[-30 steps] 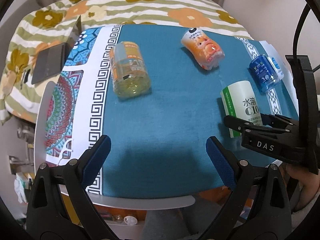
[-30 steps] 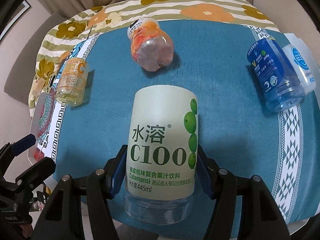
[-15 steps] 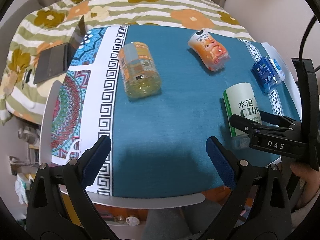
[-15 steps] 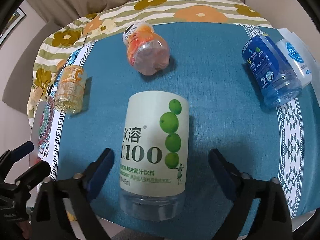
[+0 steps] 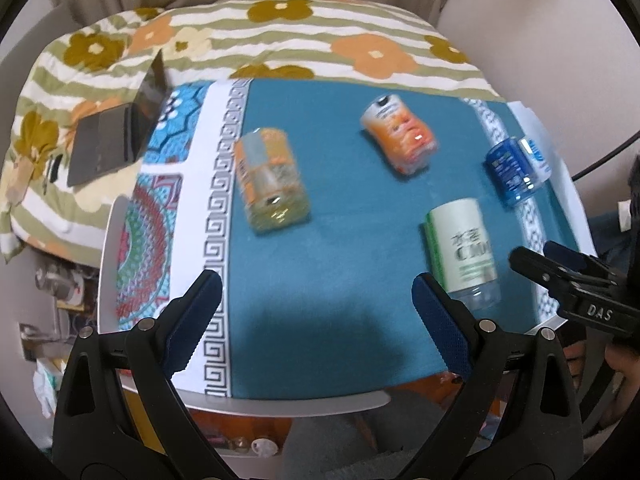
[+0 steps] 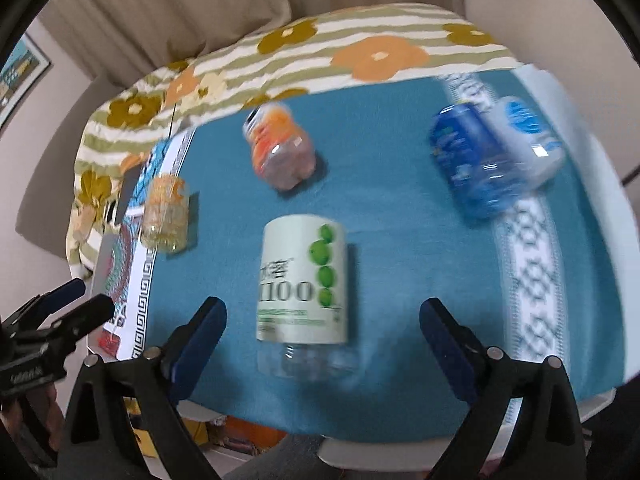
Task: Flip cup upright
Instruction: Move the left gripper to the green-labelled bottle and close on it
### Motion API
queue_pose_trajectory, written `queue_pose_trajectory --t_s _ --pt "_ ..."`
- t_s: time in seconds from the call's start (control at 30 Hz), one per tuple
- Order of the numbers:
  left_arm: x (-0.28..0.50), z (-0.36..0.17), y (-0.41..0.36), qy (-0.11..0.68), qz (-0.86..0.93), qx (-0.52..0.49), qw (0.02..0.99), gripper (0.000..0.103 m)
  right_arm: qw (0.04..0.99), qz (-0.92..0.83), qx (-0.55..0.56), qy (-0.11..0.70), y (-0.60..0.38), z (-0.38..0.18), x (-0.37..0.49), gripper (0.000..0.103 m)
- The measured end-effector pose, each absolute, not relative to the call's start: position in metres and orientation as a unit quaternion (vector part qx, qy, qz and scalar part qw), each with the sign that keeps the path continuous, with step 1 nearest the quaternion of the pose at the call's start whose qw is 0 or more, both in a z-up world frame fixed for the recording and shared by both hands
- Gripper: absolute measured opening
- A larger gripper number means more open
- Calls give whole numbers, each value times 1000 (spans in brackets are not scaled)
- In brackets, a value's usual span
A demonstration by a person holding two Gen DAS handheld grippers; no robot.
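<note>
A cut-bottle cup with a pale green C100 label [image 6: 302, 286] stands on the blue cloth, its clear base toward me; it also shows in the left wrist view [image 5: 462, 250]. My right gripper [image 6: 322, 330] is open and empty, pulled back just in front of this cup. My left gripper [image 5: 316, 304] is open and empty over the near table edge. A yellow-orange cup [image 5: 270, 184], an orange cup [image 5: 402, 138] and a blue cup [image 5: 514, 170] are spread over the cloth.
The round white table [image 5: 280, 402] carries the blue cloth with a patterned white border [image 5: 214, 216]. A laptop [image 5: 116, 136] lies on the flowered bedding behind. A white-blue cup [image 6: 528, 142] rests against the blue one.
My right gripper opened, let go of the C100 cup and drew back from it. Both grippers pulled away from the table, so the cups look smaller.
</note>
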State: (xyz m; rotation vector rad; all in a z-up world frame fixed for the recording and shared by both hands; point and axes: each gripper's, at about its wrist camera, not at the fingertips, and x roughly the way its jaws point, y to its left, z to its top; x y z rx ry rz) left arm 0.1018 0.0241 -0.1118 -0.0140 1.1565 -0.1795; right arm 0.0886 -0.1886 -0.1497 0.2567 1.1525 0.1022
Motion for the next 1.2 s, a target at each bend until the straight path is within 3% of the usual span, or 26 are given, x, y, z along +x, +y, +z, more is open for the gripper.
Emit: queue_pose_trajectory --t_s 0.23,0.5,0.73,0.87,1.2 --pt "123 -101 -27 564 -109 7 818 101 838 20 77 540 -236 -130 78 97" --pt "148 -131 -94 622 -98 -17 777 101 841 15 -1 541 -281 -134 88 97" --pt "166 -162 -121 665 -59 -36 744 101 825 55 6 562 -309 -153 104 97" --pt "175 -180 -124 690 -41 -49 721 92 814 76 18 576 -319 -166 109 97" --pt "192 -208 -129 732 -17 -66 678 89 801 96 36 590 -332 -189 119 97"
